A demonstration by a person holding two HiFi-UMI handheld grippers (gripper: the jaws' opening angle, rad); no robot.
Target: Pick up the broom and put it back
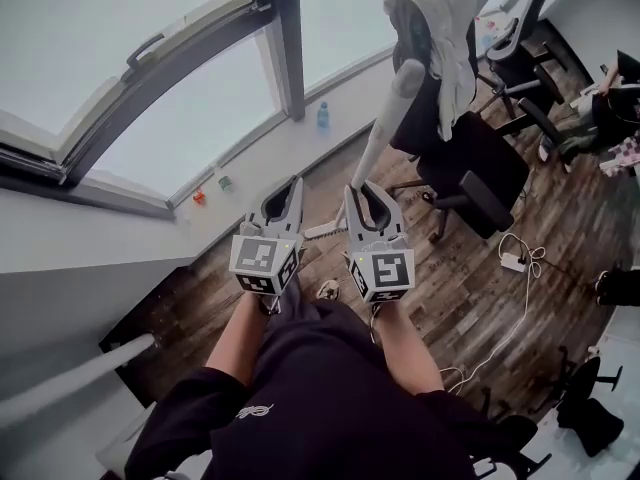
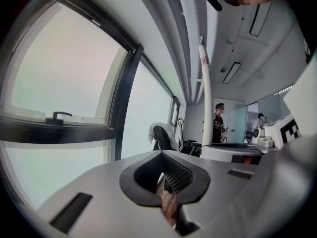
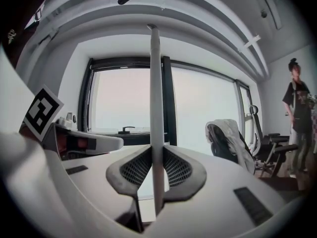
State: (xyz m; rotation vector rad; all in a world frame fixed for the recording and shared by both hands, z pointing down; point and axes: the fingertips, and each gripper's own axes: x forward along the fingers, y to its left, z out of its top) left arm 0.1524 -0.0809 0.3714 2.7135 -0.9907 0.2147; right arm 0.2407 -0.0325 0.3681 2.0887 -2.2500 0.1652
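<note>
The broom's white handle (image 1: 385, 123) stands nearly upright and rises toward my head from my right gripper (image 1: 362, 196), which is shut on it. In the right gripper view the handle (image 3: 155, 108) runs straight up between the ribbed pads (image 3: 174, 170), which press on both of its sides. A pale toothed piece (image 1: 323, 230) shows low between the two grippers; I cannot tell what it is. My left gripper (image 1: 285, 200) hangs just left of the broom, apart from it, jaws together with nothing in them. The left gripper view shows the handle (image 2: 205, 98) off to the right.
A black office chair (image 1: 470, 158) with a white cloth (image 1: 445, 28) over its back stands right of the handle. A window sill (image 1: 270, 153) with a blue bottle (image 1: 323, 116) runs ahead. A power strip (image 1: 514, 261) with its cable lies on the wooden floor. A person (image 3: 297, 118) stands far right.
</note>
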